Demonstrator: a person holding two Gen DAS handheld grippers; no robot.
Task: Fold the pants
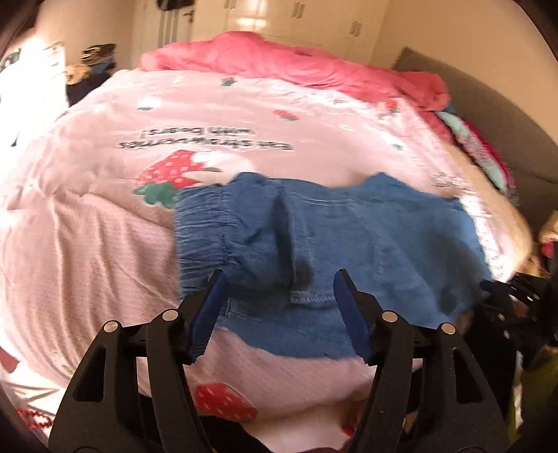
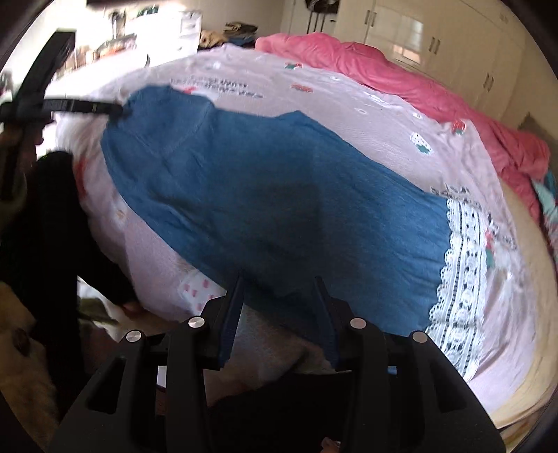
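**Blue pants flat on a strawberry bedspread, both grippers spread above them**

Left wrist view: the left gripper (image 1: 280, 278) has its blue-padded jaws spread wide, nothing pinched between them. Just past the fingertips lie the blue pants (image 1: 348, 237), folded lengthwise, with the gathered elastic waistband (image 1: 202, 230) toward the left and a stitched seam between the jaws. They rest on a pink bedspread (image 1: 87, 244) printed with strawberries (image 1: 174, 170). Two lines of dark lettering (image 1: 205, 139) run across the cover upside down and blurred; I cannot read them. A bright pink quilt (image 1: 296, 66) is bunched at the far edge, before white wardrobe doors (image 1: 296, 14). The right gripper (image 1: 512, 285) shows at the right edge, at the end of the pants.

Right wrist view: the right gripper (image 2: 279, 282) hangs with jaws parted and no cloth between them, over the near edge of the pants (image 2: 261, 195). A white lace band (image 2: 464, 271) on the bedspread (image 2: 366, 111) borders the pants on the right. The left gripper (image 2: 115, 109) shows at the waistband corner, its jaws too blurred to judge from here. Printed text (image 2: 216, 85) beyond is illegible
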